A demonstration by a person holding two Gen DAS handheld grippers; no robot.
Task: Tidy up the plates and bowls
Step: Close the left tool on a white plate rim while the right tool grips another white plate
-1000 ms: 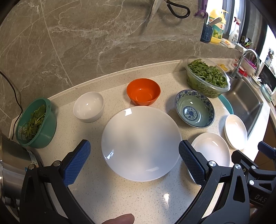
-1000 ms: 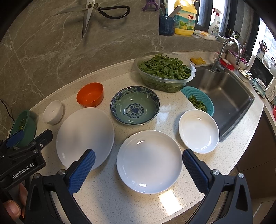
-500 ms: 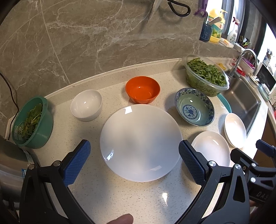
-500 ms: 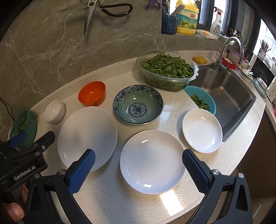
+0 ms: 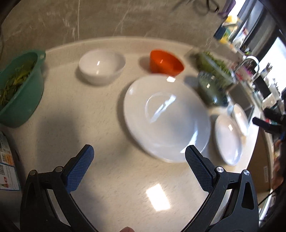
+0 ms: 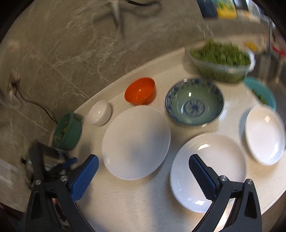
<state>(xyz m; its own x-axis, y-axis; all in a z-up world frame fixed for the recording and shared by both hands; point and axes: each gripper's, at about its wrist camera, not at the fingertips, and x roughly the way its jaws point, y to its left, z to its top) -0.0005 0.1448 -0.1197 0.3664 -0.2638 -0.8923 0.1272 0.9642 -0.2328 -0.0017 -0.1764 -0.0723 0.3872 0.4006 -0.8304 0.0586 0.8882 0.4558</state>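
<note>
On the counter lie a large white plate [image 5: 167, 117] [image 6: 135, 141], a medium white plate [image 6: 208, 171] [image 5: 227, 139] and a small white plate [image 6: 264, 133]. Behind them stand a small white bowl [image 5: 101, 67] [image 6: 99, 112], an orange bowl [image 5: 166, 61] [image 6: 140, 91] and a blue patterned bowl [image 6: 194, 100] [image 5: 211, 89]. My left gripper [image 5: 138, 166] is open and empty, above bare counter left of the large plate. My right gripper [image 6: 143, 175] is open and empty, over the near edges of the large and medium plates.
A green colander of greens [image 5: 19, 87] [image 6: 68, 131] stands at the left. A clear tub of greens [image 6: 220, 61] and a teal strainer [image 6: 261, 92] stand at the right by the sink. Scissors [image 6: 118, 10] hang on the marble wall. The counter's front edge is near.
Both views are now blurred by motion. The left gripper has swung left and lower toward the counter. The right gripper has also shifted left, so the plates sit further right in its view.
</note>
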